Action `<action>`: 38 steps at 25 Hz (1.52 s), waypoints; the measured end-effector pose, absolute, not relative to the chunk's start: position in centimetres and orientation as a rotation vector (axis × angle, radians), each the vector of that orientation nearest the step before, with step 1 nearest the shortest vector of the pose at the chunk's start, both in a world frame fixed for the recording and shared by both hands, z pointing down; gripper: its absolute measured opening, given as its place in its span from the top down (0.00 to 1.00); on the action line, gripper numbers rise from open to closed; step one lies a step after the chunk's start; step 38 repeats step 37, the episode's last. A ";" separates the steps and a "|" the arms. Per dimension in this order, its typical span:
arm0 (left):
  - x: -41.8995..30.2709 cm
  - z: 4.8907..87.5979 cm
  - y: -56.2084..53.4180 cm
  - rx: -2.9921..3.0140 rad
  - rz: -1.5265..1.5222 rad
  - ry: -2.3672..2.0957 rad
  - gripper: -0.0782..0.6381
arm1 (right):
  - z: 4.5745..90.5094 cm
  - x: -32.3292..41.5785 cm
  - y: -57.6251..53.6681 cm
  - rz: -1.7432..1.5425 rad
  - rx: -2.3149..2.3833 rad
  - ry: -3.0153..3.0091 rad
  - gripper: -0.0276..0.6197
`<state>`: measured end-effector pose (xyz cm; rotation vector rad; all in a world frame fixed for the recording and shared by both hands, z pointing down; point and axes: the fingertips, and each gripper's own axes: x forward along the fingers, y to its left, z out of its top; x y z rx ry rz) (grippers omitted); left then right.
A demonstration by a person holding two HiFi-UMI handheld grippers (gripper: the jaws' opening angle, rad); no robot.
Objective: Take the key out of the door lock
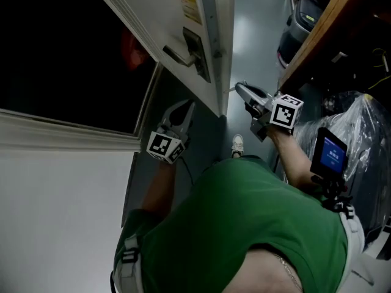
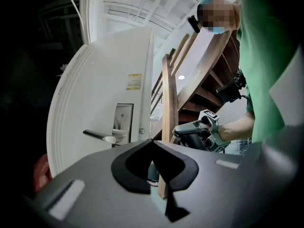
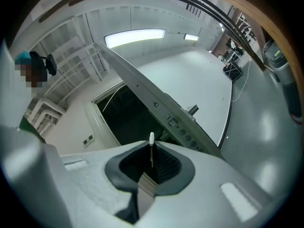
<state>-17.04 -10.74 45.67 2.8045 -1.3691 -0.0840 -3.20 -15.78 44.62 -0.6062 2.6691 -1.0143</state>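
Right gripper (image 3: 151, 147) is clamped on the key (image 3: 151, 137), held clear of the door lock (image 1: 197, 54) just right of the door (image 1: 160, 17) edge, left gripper (image 2: 153, 142) closed empty nearby, so removal looks done.

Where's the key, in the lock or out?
Out: the key is pinched in the right hand-held gripper, jaws shut on it, clear of the door.
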 end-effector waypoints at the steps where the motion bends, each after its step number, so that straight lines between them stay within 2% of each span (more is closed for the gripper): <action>1: -17.0 45.8 -10.9 2.808 -0.079 -1.364 0.89 | 44.5 -3.2 -15.7 -1.005 -0.615 2.675 0.92; 6: -16.8 45.8 -11.2 2.813 -0.058 -1.352 0.89 | 44.9 -3.0 -15.5 -1.003 -0.672 2.675 0.92; 14: -19.3 46.4 -5.8 2.820 -0.069 -1.357 0.89 | 45.5 -6.1 -9.5 -0.970 -0.677 2.726 0.92; 38: -19.3 46.5 -4.3 2.825 -0.116 -1.338 0.89 | 45.9 -5.9 -7.5 -0.982 -0.711 2.752 0.92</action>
